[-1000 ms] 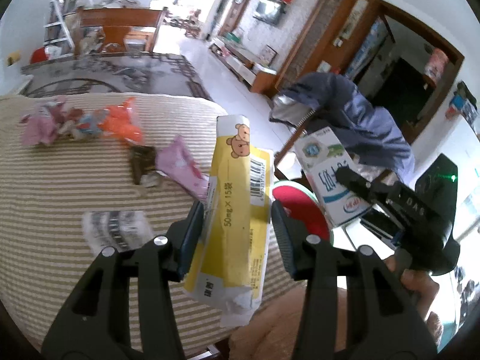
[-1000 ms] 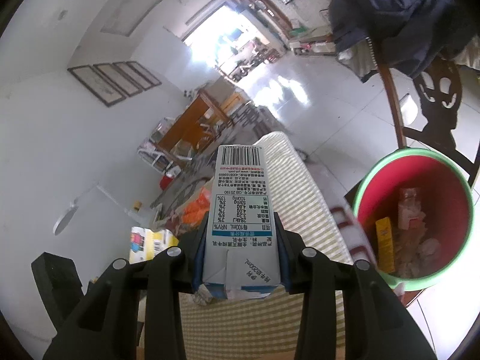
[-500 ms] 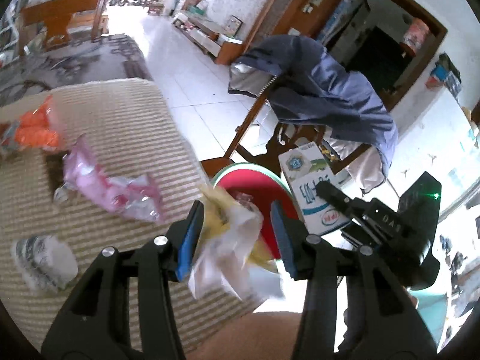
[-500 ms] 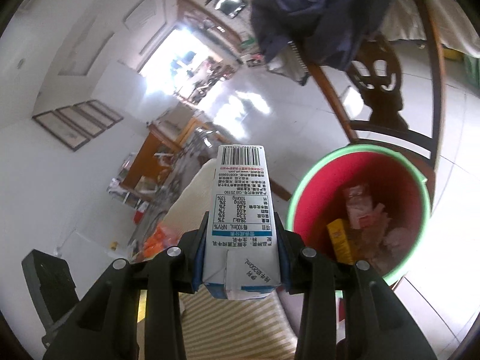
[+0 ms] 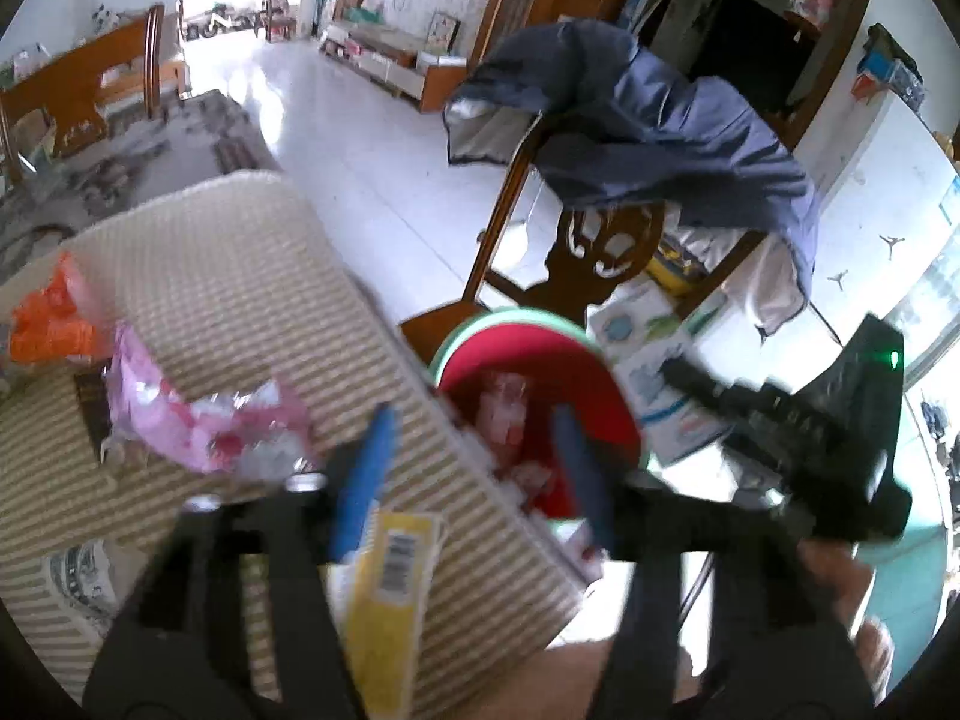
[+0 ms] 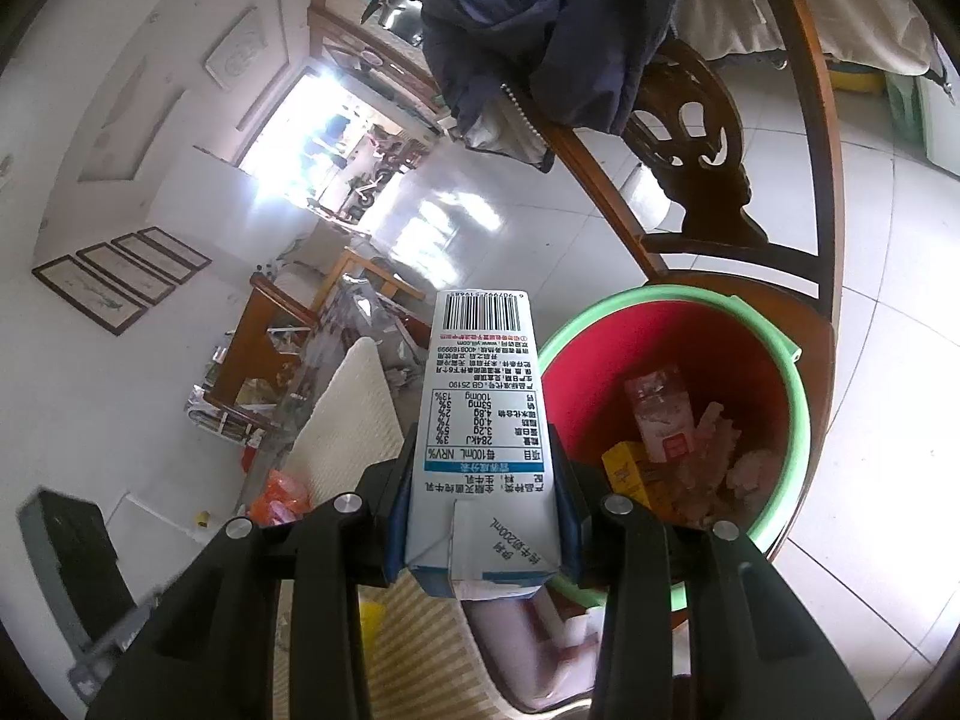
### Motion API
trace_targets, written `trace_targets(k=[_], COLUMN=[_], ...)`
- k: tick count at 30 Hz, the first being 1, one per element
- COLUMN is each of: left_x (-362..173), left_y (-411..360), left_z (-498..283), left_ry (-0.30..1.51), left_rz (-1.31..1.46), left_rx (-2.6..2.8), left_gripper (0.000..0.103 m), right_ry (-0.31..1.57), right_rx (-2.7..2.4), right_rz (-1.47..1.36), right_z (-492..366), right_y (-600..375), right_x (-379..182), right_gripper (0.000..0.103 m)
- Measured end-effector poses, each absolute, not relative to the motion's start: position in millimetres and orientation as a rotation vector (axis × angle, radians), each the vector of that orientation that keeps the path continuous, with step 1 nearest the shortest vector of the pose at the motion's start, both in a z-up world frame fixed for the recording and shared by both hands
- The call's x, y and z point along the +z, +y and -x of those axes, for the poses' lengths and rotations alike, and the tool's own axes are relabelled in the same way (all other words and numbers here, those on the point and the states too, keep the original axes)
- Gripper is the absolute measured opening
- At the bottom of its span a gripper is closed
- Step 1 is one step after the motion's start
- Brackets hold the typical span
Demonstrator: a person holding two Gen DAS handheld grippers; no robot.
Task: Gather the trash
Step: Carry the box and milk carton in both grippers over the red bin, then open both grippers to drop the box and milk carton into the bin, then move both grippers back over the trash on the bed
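My left gripper [image 5: 474,450] is open and empty, above the table edge beside the red bin with a green rim [image 5: 516,324]. A yellow packet [image 5: 390,594] lies on the striped table [image 5: 228,276] below the left finger. My right gripper [image 6: 486,498] is shut on a white and blue milk carton [image 6: 486,420], held just left of the bin [image 6: 798,420]. The bin holds several wrappers and a yellow box [image 6: 630,474]. The carton [image 5: 654,372] and right gripper [image 5: 780,420] show in the left wrist view beyond the bin.
A pink wrapper [image 5: 198,426], an orange wrapper [image 5: 54,324] and a grey printed wrapper [image 5: 78,576] lie on the table. The bin stands on a wooden chair [image 5: 600,246] draped with a blue jacket [image 5: 648,138]. White tiled floor lies beyond.
My left gripper swung right toward the bin, opened and let go of the yellow packet, which now lies on the table. The right gripper carried the carton closer to the bin.
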State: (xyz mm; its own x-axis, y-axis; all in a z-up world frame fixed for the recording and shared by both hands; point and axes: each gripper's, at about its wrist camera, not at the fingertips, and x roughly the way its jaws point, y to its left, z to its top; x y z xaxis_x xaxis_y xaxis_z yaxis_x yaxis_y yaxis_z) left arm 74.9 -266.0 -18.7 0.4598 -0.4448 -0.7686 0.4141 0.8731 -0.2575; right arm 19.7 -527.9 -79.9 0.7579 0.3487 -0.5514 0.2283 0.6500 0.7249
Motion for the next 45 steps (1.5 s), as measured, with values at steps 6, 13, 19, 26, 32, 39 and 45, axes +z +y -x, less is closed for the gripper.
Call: trace_targets(k=[6, 13, 19, 26, 32, 39, 45], left_x=[-46.1, -91.2, -89.5, -52.5, -37.7, -35.7, -34.6], left_y=[-244.2, -249.4, -252.7, -297.6, -352.2, -313.4, -232.3], left_z=[-72.1, -61.5, -62.4, -85.7, -89.8, -90.2, -80.7], left_ry=[1.064, 1.222, 1.208, 1.129, 1.053, 1.027, 1.028], left_rz=[-0.084, -0.153, -0.101, 0.001, -0.129, -0.028, 0.095], left_rx=[-0.533, -0.537, -0.545, -0.630, -0.673, -0.600, -0.461], left_gripper=[0.070, 0.067, 0.040, 0.041, 0.076, 0.079, 0.082], right_ry=[0.757, 0.765, 0.764, 0.735, 0.713, 0.721, 0.735], right_rx=[0.085, 0.104, 0.089, 0.036, -0.026, -0.027, 0.105], right_rz=[-0.897, -0.895, -0.900, -0.901, -0.920, -0.919, -0.866], right_z=[-21.5, -21.8, -21.5, -14.6, -9.5, -8.5, -20.5], right_y=[-523.6, -519.8, -521.2, -531.9, -541.8, -538.7, -504.0], right_x=[-89.3, -89.8, -90.3, -89.9, -95.0, -93.8, -65.7], right_gripper=[0.037, 0.037, 0.037, 0.037, 0.056, 0.066, 0.066])
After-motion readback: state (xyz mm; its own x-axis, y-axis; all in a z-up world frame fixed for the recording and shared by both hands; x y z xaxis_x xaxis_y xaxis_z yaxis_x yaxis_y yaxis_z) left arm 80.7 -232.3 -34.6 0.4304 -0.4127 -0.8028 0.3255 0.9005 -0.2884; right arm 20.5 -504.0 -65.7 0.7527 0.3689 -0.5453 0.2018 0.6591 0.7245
